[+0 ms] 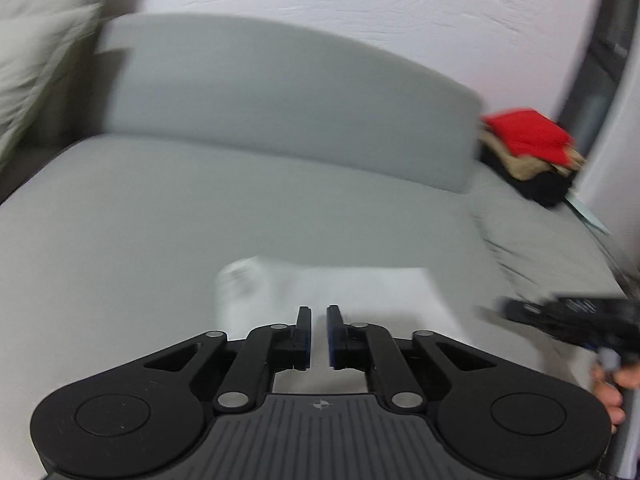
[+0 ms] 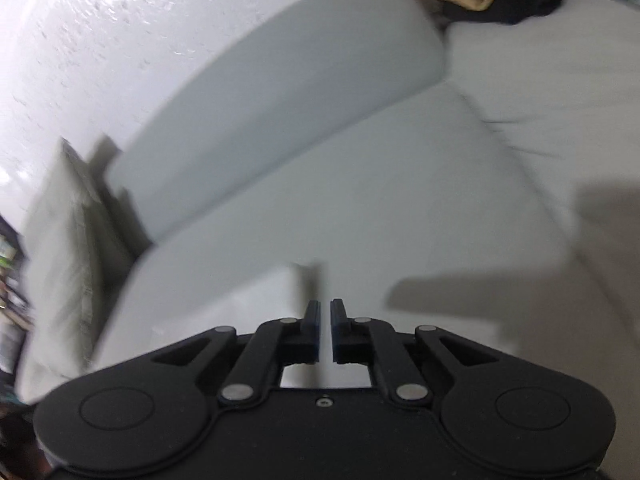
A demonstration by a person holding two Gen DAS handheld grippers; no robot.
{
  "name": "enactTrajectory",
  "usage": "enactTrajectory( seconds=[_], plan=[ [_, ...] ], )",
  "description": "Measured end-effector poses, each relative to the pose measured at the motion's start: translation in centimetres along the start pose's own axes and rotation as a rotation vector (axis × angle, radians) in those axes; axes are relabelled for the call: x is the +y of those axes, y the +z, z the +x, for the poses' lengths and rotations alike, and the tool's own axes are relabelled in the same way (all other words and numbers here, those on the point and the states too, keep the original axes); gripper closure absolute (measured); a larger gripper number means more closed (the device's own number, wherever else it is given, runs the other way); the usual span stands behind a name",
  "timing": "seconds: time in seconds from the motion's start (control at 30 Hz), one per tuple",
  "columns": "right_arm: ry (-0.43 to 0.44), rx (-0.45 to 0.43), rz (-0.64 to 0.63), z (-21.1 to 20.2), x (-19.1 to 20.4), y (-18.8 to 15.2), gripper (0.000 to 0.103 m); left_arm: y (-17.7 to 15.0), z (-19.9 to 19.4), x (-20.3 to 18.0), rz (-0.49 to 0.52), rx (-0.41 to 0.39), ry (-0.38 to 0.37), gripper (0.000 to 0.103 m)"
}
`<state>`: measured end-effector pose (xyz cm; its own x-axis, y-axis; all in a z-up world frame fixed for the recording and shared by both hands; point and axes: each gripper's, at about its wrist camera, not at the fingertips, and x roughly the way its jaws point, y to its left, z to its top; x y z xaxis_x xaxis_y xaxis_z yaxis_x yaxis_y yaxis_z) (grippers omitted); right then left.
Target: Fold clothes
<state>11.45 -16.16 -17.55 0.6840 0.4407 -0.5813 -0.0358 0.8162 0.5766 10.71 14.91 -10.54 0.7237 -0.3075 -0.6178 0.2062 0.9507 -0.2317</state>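
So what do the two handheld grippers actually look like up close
Both are matte black. The left gripper has two round side discs, linkage bars with silver pivot pins, a ribbed grey centre plate with a small cross mark, and blue-edged fingers. The right gripper matches, with a plain black plate and one screw.

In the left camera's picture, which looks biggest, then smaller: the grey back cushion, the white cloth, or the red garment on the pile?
1. Back cushion, by far.
2. White cloth, though nearness enlarges it and the tongs hide part.
3. Red garment, farthest away, so truly uncertain.
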Motion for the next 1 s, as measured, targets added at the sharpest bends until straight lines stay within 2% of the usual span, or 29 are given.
enactTrajectory(
  seconds=[0.07, 0.17, 0.23, 0.27, 0.3, 0.43, 0.5, 0.53, 0.6, 0.63, 0.7, 0.77, 0.83, 0.87, 0.9, 1.0],
  plan=[
    [0.074, 0.041, 0.004, 1.9, 0.8, 0.3, 0.096, 0.7, 2.2, -1.0, 0.044, 0.026, -0.043, 0.093],
    [0.155, 0.114, -0.061, 5.2, 2.5, -0.3, 0.096, 0.6, 5.6, -0.1, 0.012, 0.072, -0.028, 0.092],
    [0.198, 0.200, -0.073, 7.8, 3.0, -0.6, 0.096, 0.7, 7.7, 1.4, -0.056, 0.092, 0.044, 0.092],
    [0.190, 0.224, -0.066, 8.9, 2.9, -0.7, 0.096, 0.6, 8.1, 2.1, -0.083, 0.085, 0.091, 0.093],
    [0.182, 0.241, -0.057, 10.0, 2.8, -0.8, 0.103, 0.6, 8.5, 2.8, -0.110, 0.077, 0.139, 0.093],
    [0.081, 0.090, 0.071, 11.4, 0.4, 0.0, 0.103, 0.8, 9.0, 4.6, -0.171, 0.037, 0.288, 0.092],
    [0.072, 0.034, 0.183, 11.3, -1.3, 0.2, 0.103, 0.7, 9.0, 5.0, -0.193, 0.021, 0.364, 0.092],
    [0.064, 0.004, 0.232, 11.3, -2.1, 0.4, 0.103, 0.7, 8.4, 5.1, -0.190, 0.009, 0.415, 0.091],
    [-0.015, -0.062, 0.251, 10.4, -2.5, 0.3, 0.102, 0.6, 7.6, 5.0, -0.169, -0.015, 0.553, 0.091],
    [-0.055, -0.085, 0.262, 9.9, -2.8, 0.2, 0.103, 0.5, 7.3, 5.1, -0.163, -0.021, 0.597, 0.091],
    [-0.068, -0.083, 0.271, 8.8, -3.3, 0.2, 0.102, 0.1, 6.2, 5.4, -0.189, -0.018, 0.600, 0.091],
    [-0.083, -0.067, 0.237, 7.1, -3.4, 0.2, 0.096, -0.5, 4.6, 5.2, -0.220, -0.012, 0.553, 0.089],
    [-0.090, -0.054, 0.214, 4.8, -3.3, 0.0, 0.080, -1.2, 2.6, 4.5, -0.240, -0.013, 0.491, 0.077],
    [-0.087, -0.043, 0.211, 3.5, -3.3, -0.2, 0.079, -1.5, 1.7, 3.9, -0.236, -0.027, 0.454, 0.068],
    [-0.077, -0.032, 0.203, 2.2, -3.1, -0.3, 0.078, -1.8, 0.4, 2.8, -0.226, -0.044, 0.412, 0.065],
    [-0.045, 0.021, 0.121, -1.6, -2.2, -1.0, 0.078, -4.1, -3.0, 0.5, -0.210, -0.040, 0.243, 0.068]
  ],
)
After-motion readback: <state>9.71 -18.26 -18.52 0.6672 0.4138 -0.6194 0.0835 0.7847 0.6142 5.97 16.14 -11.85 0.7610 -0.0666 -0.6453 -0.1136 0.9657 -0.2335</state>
